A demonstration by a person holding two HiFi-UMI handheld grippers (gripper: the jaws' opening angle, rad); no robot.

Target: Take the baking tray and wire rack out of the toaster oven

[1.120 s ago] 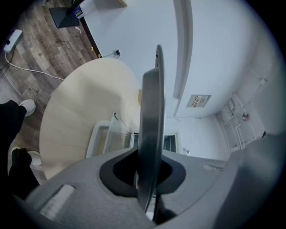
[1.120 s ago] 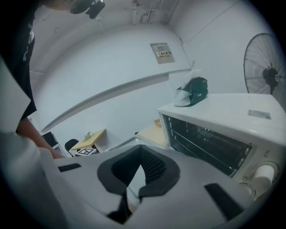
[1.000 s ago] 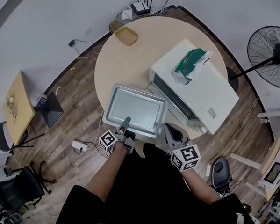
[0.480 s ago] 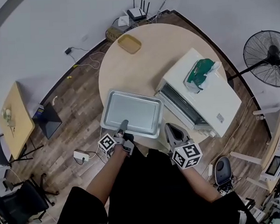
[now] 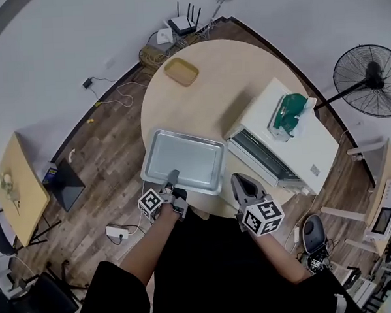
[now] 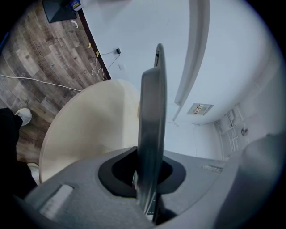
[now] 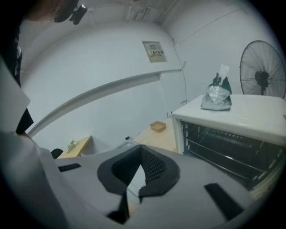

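My left gripper [image 5: 173, 181] is shut on the near rim of a silver baking tray [image 5: 183, 161], which lies flat over the near-left part of the round table [image 5: 211, 86]. In the left gripper view the tray [image 6: 152, 125] shows edge-on between the jaws of that gripper [image 6: 147, 183]. The white toaster oven [image 5: 293, 147] stands to the right, its front open. Wire rack bars [image 7: 228, 147] show inside it. My right gripper [image 5: 243, 184] hovers at the table's near edge between tray and oven, shut and holding nothing; its jaws [image 7: 136, 188] frame only the tabletop.
A green and white bag [image 5: 288, 115] sits on the oven top. A small yellow dish [image 5: 181, 71] lies at the table's far side. A standing fan [image 5: 371, 78] is at the right; a router and cables [image 5: 182, 24] and a power strip [image 5: 118, 230] lie on the floor.
The tray has slid left, away from the oven's open front, carried by my left gripper. My right gripper moved the same way beside it.
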